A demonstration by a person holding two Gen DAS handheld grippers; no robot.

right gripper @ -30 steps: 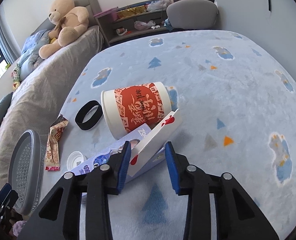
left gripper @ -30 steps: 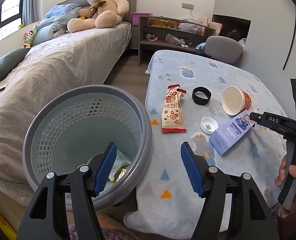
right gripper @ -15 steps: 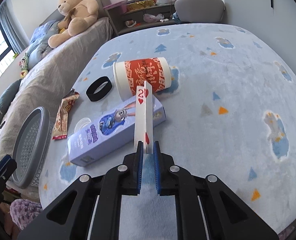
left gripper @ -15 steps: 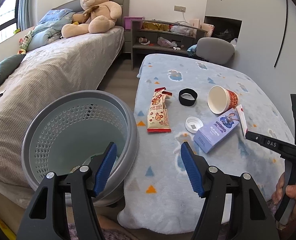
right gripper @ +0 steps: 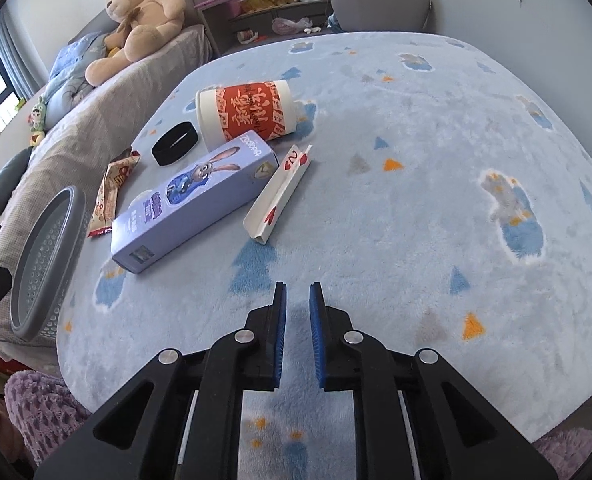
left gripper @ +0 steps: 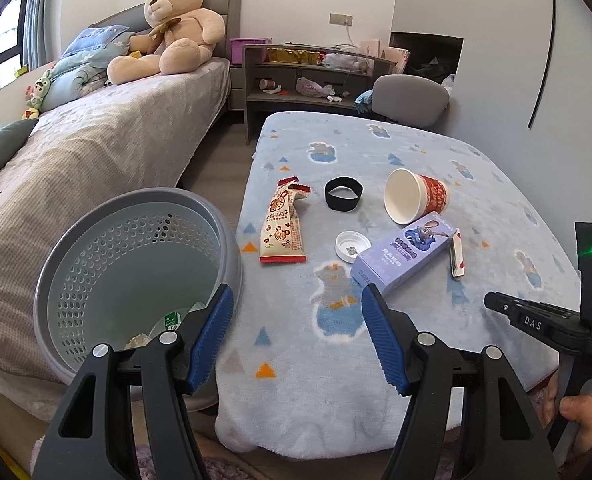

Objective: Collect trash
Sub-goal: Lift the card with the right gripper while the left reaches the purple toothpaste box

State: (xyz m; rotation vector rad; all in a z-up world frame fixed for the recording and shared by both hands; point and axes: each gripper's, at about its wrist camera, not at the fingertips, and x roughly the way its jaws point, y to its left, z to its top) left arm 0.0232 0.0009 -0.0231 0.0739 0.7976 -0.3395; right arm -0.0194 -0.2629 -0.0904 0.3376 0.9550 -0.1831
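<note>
Trash lies on the blue blanket-covered table (left gripper: 436, 352): a snack wrapper (left gripper: 283, 224), a black band (left gripper: 343, 194), a tipped paper cup (left gripper: 414, 196), a white cap (left gripper: 352, 245), a purple box (left gripper: 404, 258) and a folded playing card (left gripper: 457, 254). The grey perforated bin (left gripper: 136, 200) stands left of the table with some trash inside. My left gripper (left gripper: 296, 292) is open and empty, over the gap between bin and table. My right gripper (right gripper: 298, 286) is shut with only a thin slit, nothing in it, short of the card (right gripper: 280, 190) and the box (right gripper: 192, 204).
A bed (left gripper: 96, 152) with a teddy bear (left gripper: 172, 24) runs along the left behind the bin. A shelf unit (left gripper: 316, 76) and a grey chair (left gripper: 410, 98) stand beyond the table's far end. A hand (left gripper: 580, 408) holds the right gripper's handle at the lower right.
The right gripper closed on the card and stood it on edge, then drew back; the card now lies flat beside the box, out of the jaws. The left gripper backed off slightly.
</note>
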